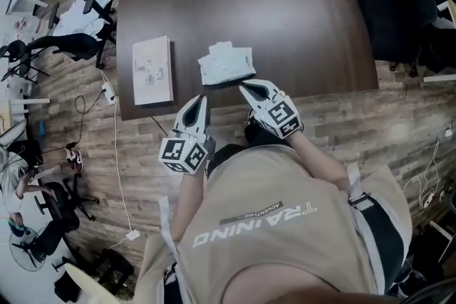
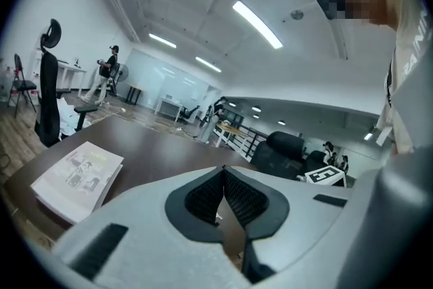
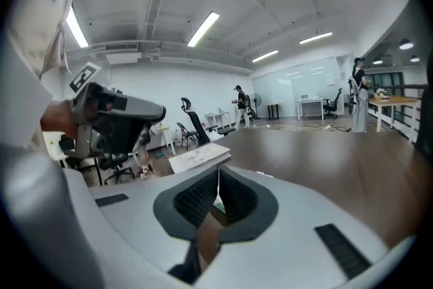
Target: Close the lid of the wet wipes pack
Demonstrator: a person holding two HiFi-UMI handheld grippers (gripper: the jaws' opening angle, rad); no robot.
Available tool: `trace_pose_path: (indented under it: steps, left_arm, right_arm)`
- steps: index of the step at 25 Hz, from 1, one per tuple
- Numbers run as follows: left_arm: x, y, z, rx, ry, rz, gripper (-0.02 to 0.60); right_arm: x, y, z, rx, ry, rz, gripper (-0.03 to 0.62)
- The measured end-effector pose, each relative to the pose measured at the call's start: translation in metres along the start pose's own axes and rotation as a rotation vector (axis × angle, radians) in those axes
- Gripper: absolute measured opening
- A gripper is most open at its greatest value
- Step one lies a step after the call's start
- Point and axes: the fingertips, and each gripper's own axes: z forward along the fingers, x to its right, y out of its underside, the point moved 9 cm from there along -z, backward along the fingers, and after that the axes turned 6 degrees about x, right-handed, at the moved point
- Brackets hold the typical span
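Note:
The wet wipes pack (image 1: 226,62) lies pale and crumpled near the front edge of the dark table (image 1: 249,3); I cannot tell how its lid stands. My left gripper (image 1: 203,99) hangs just off the table's front edge, below and left of the pack, its jaws meeting at the tip with nothing between them (image 2: 223,171). My right gripper (image 1: 246,87) sits at the pack's near right corner, also shut and empty (image 3: 218,172). In both gripper views the pack is almost wholly hidden behind the jaws.
A white booklet (image 1: 152,70) lies left of the pack, also seen in the left gripper view (image 2: 78,176) and the right gripper view (image 3: 199,157). A black office chair (image 1: 392,3) stands right of the table, another chair (image 1: 71,43) left. A cable and power strip (image 1: 108,92) lie on the floor.

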Motion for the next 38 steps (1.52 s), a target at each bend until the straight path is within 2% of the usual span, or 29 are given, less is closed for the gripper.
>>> trace_pose_path:
  steps: [3,9,17,21,27,30,33,38]
  left_arm:
    - [0.001,-0.002,0.013,-0.037,-0.021,0.044,0.005]
    - [-0.005,0.000,0.037,-0.063,-0.039,0.022,0.005]
    - [-0.034,-0.002,0.061,-0.097,-0.022,0.025,0.005]
    - [-0.047,-0.019,0.081,-0.079,0.028,0.053,0.005]
    - [-0.078,-0.029,0.107,-0.094,0.099,0.089,0.005]
    - [-0.094,-0.029,0.113,-0.120,0.134,0.118,0.005]
    - [-0.113,-0.022,0.115,-0.166,0.175,0.143,0.005]
    - [-0.146,-0.011,0.131,-0.215,0.244,0.079,0.005]
  right_arm:
    - [0.017,-0.005,0.011,-0.034,-0.018,-0.060,0.015]
    - [0.039,0.001,0.023,-0.046,-0.071,-0.022,0.014]
    - [0.053,0.005,0.047,-0.061,-0.062,0.013,0.014]
    - [0.065,-0.006,0.060,-0.061,-0.029,0.023,0.015]
    - [0.079,-0.022,0.087,-0.130,0.060,-0.042,0.015]
    - [0.089,-0.026,0.105,-0.161,0.089,0.011,0.017]
    - [0.099,-0.029,0.119,-0.180,0.172,0.098,0.015]
    - [0.112,-0.022,0.138,-0.253,0.203,0.123,0.017]
